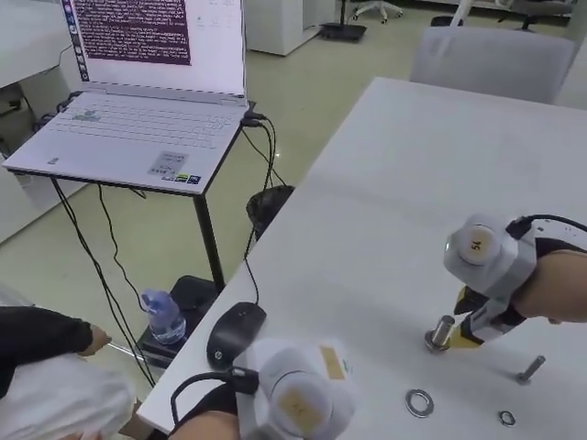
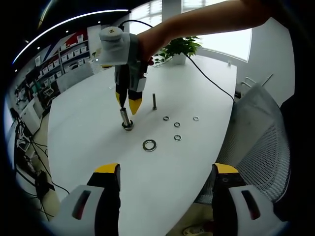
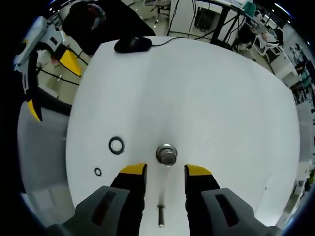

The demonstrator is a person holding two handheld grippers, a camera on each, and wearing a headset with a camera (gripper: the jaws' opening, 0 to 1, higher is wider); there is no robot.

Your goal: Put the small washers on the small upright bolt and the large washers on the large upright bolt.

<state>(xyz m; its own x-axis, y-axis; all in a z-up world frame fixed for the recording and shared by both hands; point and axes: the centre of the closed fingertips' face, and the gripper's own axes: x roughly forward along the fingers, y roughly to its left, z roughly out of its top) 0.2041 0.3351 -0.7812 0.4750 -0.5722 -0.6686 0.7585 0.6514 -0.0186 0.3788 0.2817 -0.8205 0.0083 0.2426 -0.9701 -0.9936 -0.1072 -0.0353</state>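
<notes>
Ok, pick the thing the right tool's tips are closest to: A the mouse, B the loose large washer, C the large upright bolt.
C: in the right gripper view the large upright bolt stands just ahead of the right tool, between its open tips, and the loose large washer lies off to one side.

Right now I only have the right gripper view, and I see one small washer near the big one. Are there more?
Observer: Yes, the left gripper view shows several small washers lying beside the small bolt.
Operator: Is that small bolt upright?
Observer: Yes, seen from the side it stands straight.
Operator: How high are my tips?
Observer: The right gripper hangs open, tips about level with the top of the big bolt.
</notes>
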